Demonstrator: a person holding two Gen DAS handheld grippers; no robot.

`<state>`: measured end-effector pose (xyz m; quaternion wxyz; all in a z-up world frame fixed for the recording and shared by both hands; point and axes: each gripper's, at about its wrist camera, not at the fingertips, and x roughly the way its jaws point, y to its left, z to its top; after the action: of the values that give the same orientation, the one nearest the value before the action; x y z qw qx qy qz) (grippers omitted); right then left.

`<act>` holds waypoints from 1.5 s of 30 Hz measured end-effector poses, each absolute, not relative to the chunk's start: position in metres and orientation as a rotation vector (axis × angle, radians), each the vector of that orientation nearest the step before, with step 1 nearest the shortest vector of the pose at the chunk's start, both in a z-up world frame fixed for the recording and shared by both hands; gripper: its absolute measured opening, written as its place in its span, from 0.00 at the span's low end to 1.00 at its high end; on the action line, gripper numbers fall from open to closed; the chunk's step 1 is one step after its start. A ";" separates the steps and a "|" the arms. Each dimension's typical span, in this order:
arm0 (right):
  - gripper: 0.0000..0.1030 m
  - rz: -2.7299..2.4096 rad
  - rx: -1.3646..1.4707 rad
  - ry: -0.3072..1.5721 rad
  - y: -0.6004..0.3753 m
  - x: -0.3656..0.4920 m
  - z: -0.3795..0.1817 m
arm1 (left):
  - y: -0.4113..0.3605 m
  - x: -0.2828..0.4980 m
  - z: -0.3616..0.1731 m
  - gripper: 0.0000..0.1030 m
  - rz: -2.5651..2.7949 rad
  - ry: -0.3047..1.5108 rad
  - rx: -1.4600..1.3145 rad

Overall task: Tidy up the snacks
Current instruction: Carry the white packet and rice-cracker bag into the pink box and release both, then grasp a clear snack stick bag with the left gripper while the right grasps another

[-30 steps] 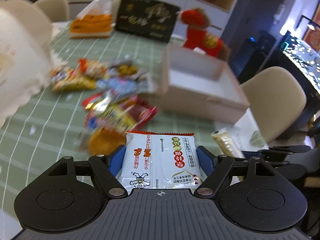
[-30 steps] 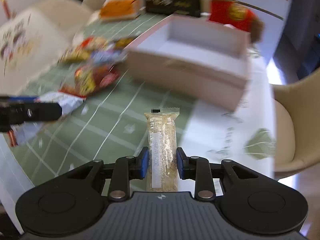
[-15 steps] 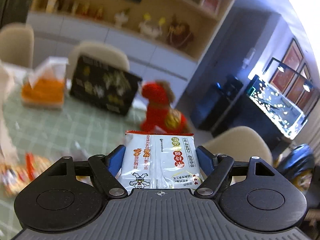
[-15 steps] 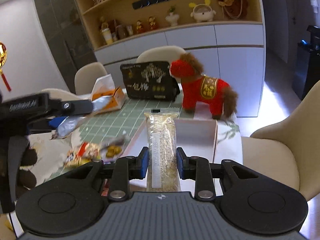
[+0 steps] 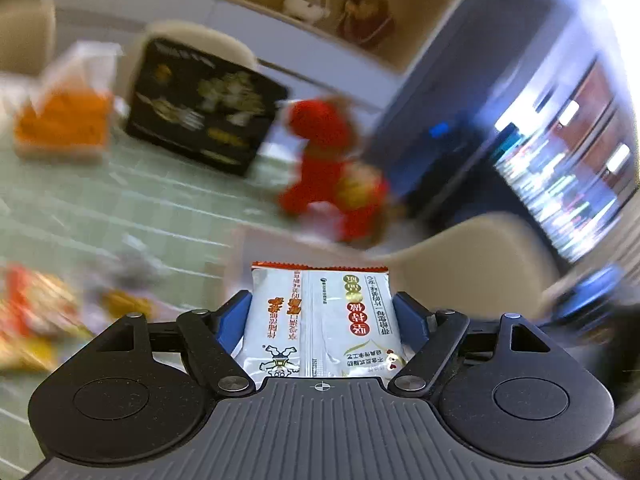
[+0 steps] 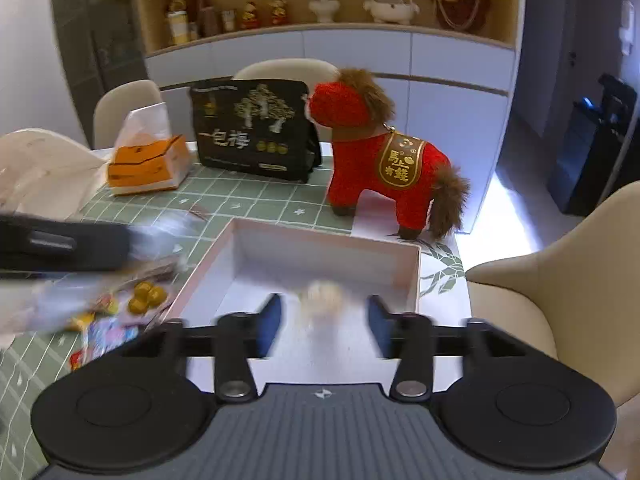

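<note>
left gripper: you had it clamped on the white packet
right gripper: your jaws had just been opening; blurred snack bar loose between them, over the box

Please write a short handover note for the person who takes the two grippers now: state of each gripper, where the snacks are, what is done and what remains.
Left gripper: shut on the white snack packet, not yet over the box.
Right gripper: open; its jaws have just been opening, and the blurred pale snack bar sits between them, untouched, dropping over the white box.
Done: the bar is released at the box; the box otherwise looks empty.
Left: put the white packet in the box, then move the loose snacks lying on the green tablecloth beside the box.
</note>
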<state>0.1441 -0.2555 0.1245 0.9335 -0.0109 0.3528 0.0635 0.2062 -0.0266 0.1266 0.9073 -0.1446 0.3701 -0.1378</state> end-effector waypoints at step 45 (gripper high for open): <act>0.64 0.216 -0.053 0.861 -0.205 0.097 0.062 | 0.056 0.215 0.031 0.45 -0.200 1.022 -0.096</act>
<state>0.0967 -0.2047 0.0617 0.9028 -0.0256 0.4164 0.1045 0.2146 0.0558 0.0305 0.8664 -0.0457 0.4880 -0.0954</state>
